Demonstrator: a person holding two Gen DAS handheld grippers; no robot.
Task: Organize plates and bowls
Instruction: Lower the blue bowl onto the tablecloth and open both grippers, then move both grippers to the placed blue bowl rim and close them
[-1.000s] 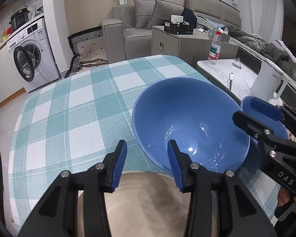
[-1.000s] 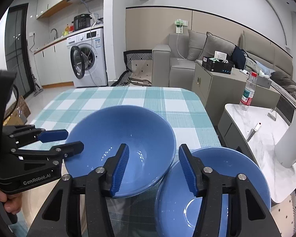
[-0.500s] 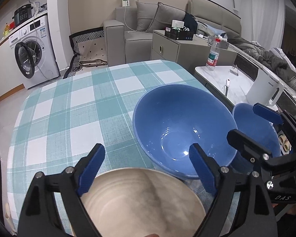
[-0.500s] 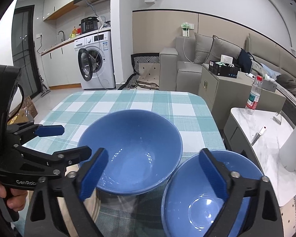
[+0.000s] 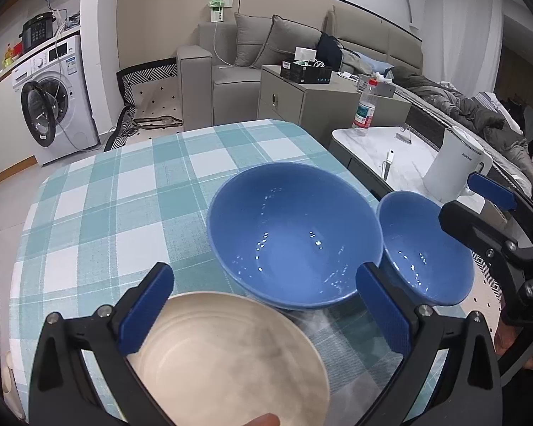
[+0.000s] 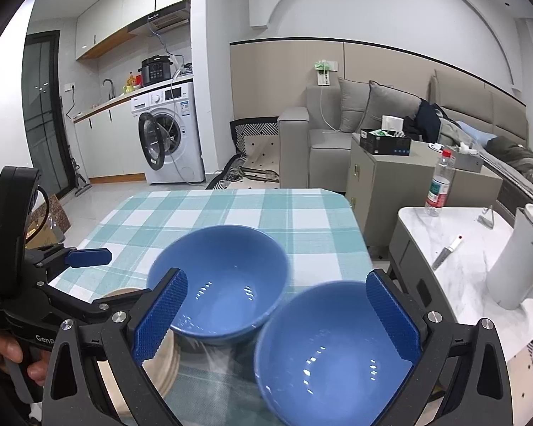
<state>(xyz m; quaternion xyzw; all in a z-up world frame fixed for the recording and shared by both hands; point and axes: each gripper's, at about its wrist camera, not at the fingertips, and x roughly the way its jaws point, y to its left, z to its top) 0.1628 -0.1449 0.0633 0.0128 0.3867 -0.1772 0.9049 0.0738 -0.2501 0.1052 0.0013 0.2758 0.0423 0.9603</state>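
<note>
A sofa (image 6: 341,131) and washing machine (image 6: 167,135) stand far behind the checked tabletop (image 5: 124,191). On its near right sit a large blue bowl (image 5: 295,234), a smaller blue bowl (image 5: 426,248) touching its right side, and a beige plate (image 5: 227,358) nearest left. A white kettle (image 6: 518,259) stands right. Both the left tongs (image 5: 263,305) and right tongs (image 6: 277,316) have just spread wide, pinching nothing. "GenR" shows on the left tool.

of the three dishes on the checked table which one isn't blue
The beige bowl, nearest the left gripper. The large blue bowl and small blue bowl sit beyond it.
</note>
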